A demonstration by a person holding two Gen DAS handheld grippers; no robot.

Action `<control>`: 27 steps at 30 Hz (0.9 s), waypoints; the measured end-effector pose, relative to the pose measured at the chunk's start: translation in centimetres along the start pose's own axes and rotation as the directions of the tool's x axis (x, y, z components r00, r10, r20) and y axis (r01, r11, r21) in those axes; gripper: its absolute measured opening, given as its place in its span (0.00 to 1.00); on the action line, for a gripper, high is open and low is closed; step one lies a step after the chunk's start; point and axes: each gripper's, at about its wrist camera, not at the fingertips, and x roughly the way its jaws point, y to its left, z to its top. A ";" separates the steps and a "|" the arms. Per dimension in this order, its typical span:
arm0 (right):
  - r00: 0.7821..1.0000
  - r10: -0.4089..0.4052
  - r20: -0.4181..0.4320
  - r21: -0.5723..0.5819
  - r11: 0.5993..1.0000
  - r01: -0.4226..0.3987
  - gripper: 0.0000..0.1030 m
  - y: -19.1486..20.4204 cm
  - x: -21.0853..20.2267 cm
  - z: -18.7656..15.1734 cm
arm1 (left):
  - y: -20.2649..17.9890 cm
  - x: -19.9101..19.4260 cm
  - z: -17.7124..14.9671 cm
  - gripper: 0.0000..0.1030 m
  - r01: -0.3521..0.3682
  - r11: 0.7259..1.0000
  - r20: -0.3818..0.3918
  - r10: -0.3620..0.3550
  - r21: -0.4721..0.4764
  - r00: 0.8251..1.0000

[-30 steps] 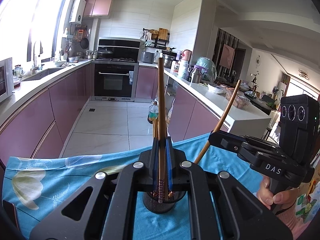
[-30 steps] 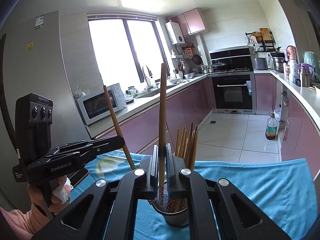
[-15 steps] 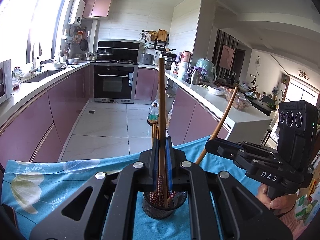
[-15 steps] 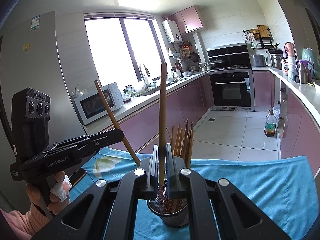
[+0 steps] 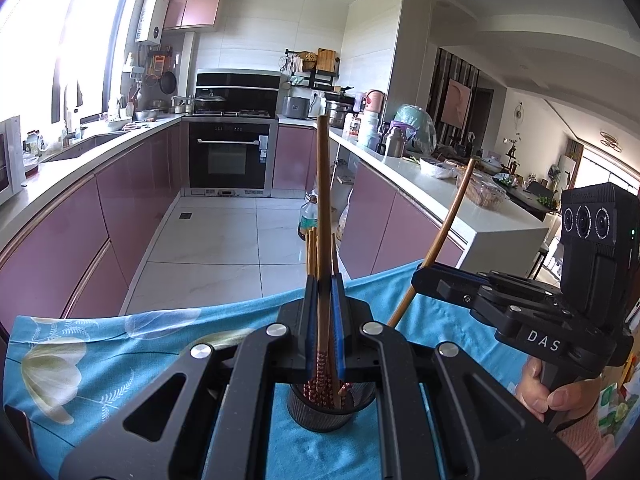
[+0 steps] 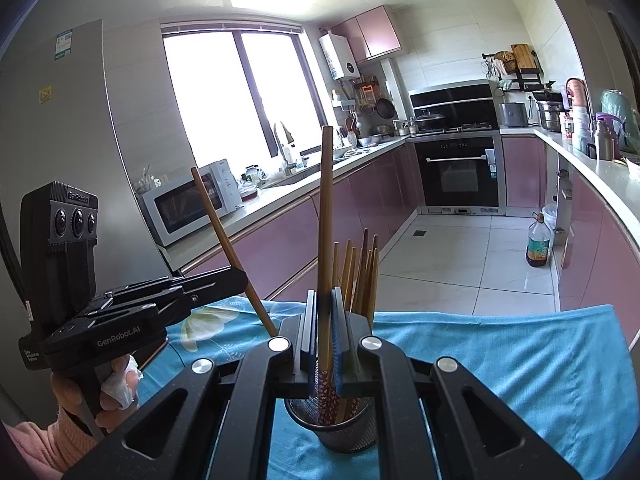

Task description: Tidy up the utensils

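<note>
Chopsticks are what I'm sorting, and most already stand in the mesh holder (image 6: 333,426) on the blue floral cloth (image 6: 500,360) covering the desk. My left gripper (image 5: 323,320) has its fingers pressed together on one chopstick (image 5: 322,208), held upright with its patterned tip down inside the holder's mouth. My right gripper (image 6: 324,322) pinches a second chopstick (image 6: 325,216) the same way, nearly vertical, its lower end also inside the rim among the others.

Compared with a second ago, the holder has slid nearer under both sets of fingers and the two sticks reach a little deeper; the patterned ends now sit below the rim rather than above it. Neither grip has loosened in that time.

From the left view, the right gripper's stick (image 5: 440,240) leans in from the right; from the right view, the left gripper's stick (image 6: 232,252) leans in from the left.

I judge both sticks are lined up for release. Next I'd spread the fingers and let them drop. The risk, as I see it, is a stick catching on the crowded bundle (image 6: 360,272) and tipping out.
</note>
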 end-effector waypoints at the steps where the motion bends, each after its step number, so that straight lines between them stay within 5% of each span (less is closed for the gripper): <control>1: 1.000 -0.001 -0.002 0.000 1.000 0.001 0.06 0.0 0.1 0.0 | 0.1 0.0 -0.1 0.07 0.000 1.000 -0.003 0.000 -0.001 1.000; 27: 0.998 -0.017 -0.067 0.003 1.000 0.017 0.06 -0.6 2.4 -1.1 | 1.7 2.6 -2.1 0.07 0.001 1.000 -0.091 -0.003 -0.018 0.996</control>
